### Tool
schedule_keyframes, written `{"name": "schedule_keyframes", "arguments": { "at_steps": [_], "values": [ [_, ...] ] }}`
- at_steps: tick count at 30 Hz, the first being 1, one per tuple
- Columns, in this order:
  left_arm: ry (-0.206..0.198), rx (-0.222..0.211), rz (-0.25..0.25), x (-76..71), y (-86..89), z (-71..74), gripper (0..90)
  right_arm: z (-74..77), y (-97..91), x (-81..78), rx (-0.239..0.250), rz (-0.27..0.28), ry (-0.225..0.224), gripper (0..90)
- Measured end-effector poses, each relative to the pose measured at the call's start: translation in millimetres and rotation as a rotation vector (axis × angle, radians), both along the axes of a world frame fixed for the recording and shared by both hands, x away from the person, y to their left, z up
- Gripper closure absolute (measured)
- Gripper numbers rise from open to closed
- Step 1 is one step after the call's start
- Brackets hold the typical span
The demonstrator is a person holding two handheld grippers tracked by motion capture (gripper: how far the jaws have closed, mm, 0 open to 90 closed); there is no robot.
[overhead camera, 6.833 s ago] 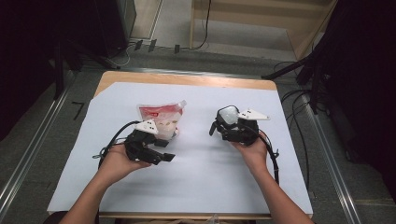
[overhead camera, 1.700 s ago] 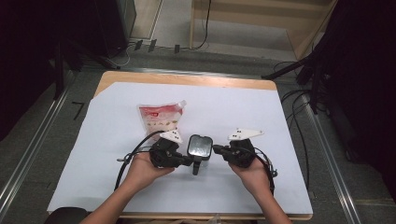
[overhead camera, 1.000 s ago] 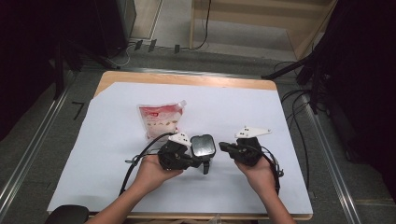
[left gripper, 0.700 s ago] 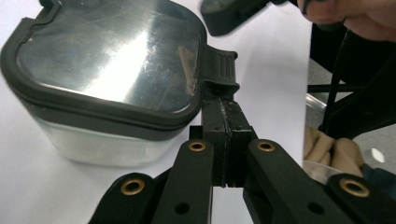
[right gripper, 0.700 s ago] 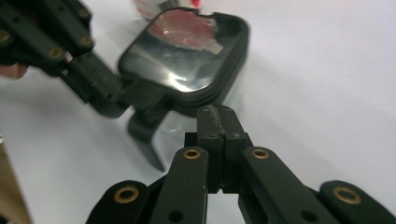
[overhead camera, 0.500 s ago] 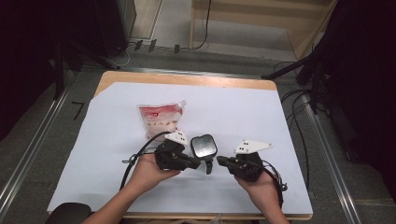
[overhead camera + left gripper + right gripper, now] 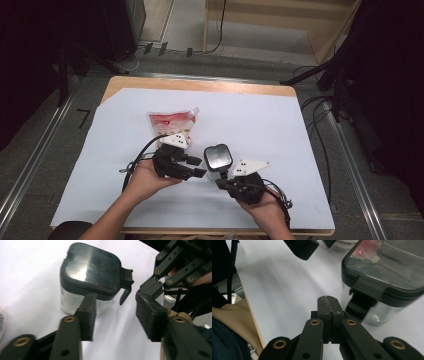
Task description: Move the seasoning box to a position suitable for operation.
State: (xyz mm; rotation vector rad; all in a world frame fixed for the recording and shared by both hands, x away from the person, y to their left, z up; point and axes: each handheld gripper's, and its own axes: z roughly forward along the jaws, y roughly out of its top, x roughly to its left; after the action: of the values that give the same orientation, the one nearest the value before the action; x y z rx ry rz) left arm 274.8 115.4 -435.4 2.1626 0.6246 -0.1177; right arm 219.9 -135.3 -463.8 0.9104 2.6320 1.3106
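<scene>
On the white-covered bench [image 7: 280, 125], a clear square plastic container with a dark clip-on lid [image 7: 218, 158] stands upright near the front edge, between two hand-held tools. The left tool [image 7: 196, 167] sits just beside it on the left — its jaws have just been opening and stand parted, with nothing between the pads; in the left gripper view the container [image 7: 90, 280] rises just beyond them, its side latch hanging loose. The right tool [image 7: 220, 183] lies at the container's near right, jaws pressed together on nothing, tips close by the latch side of the container [image 7: 382, 282]. A red-and-white plastic pouch [image 7: 172, 122] lies farther back, behind the left tool.
</scene>
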Motion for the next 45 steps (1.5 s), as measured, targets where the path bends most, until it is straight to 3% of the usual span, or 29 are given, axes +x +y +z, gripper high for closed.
{"name": "schedule_keyframes", "arguments": {
  "at_steps": [9, 15, 33, 37, 45],
  "values": [
    [-0.001, 0.012, 0.02, 4.2, 6.6, -1.6, 44.0, -12.4, 13.8, 2.3, -0.035, 0.025, 0.027, 90.0],
    [-0.007, 0.01, 0.028, 5.6, 9.7, -1.2, 44.0, -16.4, 14.4, 5.2, -0.06, 0.016, 0.012, 90.0],
    [-0.024, 0.023, 0.033, 5.3, 10.2, -0.6, 43.9, -15.2, -5.0, 17.5, -0.077, 0.018, 0.03, 90.0],
    [-0.026, 0.016, 0.044, 5.8, 10.2, -1.0, 43.9, -14.9, -12.0, 20.9, -0.078, 0.008, 0.036, 90.0],
    [-0.024, 0.041, 0.037, 6.7, 8.1, -3.1, 43.0, -14.1, -28.9, 32.8, -0.077, -0.023, 0.056, 90.0]
  ]
}}
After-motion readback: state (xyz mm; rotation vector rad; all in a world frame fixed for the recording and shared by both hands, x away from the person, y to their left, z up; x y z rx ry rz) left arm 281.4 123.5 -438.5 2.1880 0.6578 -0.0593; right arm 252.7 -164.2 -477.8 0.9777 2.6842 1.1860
